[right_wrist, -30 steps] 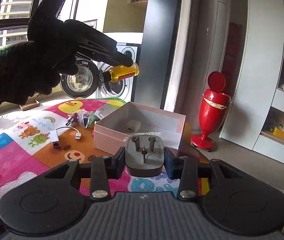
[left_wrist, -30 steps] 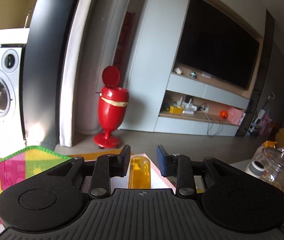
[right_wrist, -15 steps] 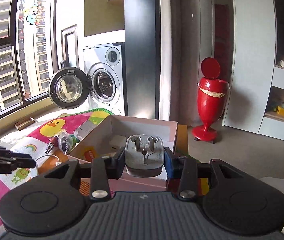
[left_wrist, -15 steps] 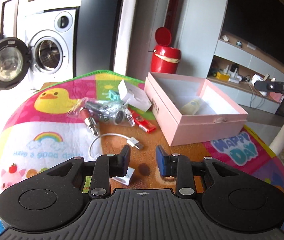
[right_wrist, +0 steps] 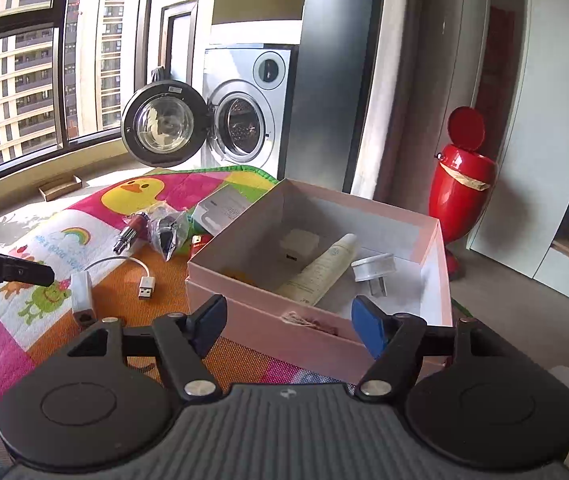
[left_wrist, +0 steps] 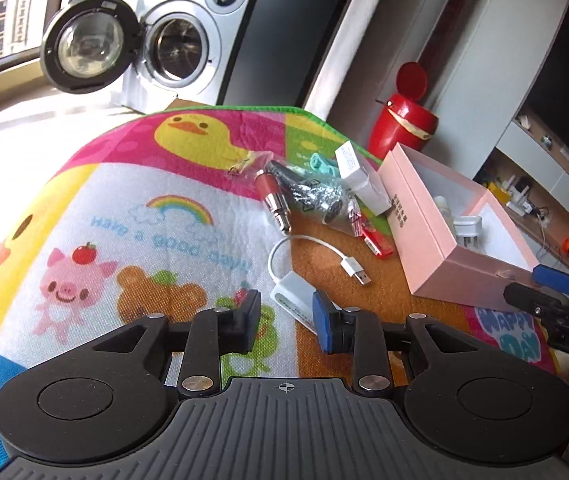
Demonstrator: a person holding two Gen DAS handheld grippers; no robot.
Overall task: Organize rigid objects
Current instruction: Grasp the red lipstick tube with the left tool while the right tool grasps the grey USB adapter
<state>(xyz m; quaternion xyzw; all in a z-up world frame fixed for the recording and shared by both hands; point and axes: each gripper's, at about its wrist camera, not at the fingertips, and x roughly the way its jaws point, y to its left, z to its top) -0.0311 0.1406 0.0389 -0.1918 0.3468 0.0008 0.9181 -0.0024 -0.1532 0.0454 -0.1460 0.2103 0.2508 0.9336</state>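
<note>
An open pink box (right_wrist: pixel 440 248) (left_wrist: pixel 420 216) sits on a colourful play mat (left_wrist: pixel 124 216). Inside it lie a grey plug adapter (right_wrist: pixel 372 270), a cream tube (right_wrist: pixel 320 268) and a white charger cube (right_wrist: pixel 298 244). My right gripper (right_wrist: pixel 289 322) is open and empty just before the box's near wall. My left gripper (left_wrist: pixel 286 318) is open and empty, low over the mat, with a white USB adapter and its cable (left_wrist: pixel 294 300) (right_wrist: pixel 82 294) just ahead of its fingertips. Left of the box lie a red-and-silver plug (left_wrist: pixel 274 200), a bagged dark part (left_wrist: pixel 316 196), a red stick (left_wrist: pixel 376 240) and a white box (left_wrist: pixel 358 172).
A washing machine (right_wrist: pixel 244 108) with its door open stands beyond the mat. A red bin (right_wrist: pixel 462 176) stands on the floor behind the pink box. The right gripper's tip (left_wrist: pixel 552 292) shows at the left view's right edge, next to the box.
The right gripper has opened and the grey plug adapter now lies in the box. The left gripper let go of its yellow item earlier and has come down towards the USB adapter.
</note>
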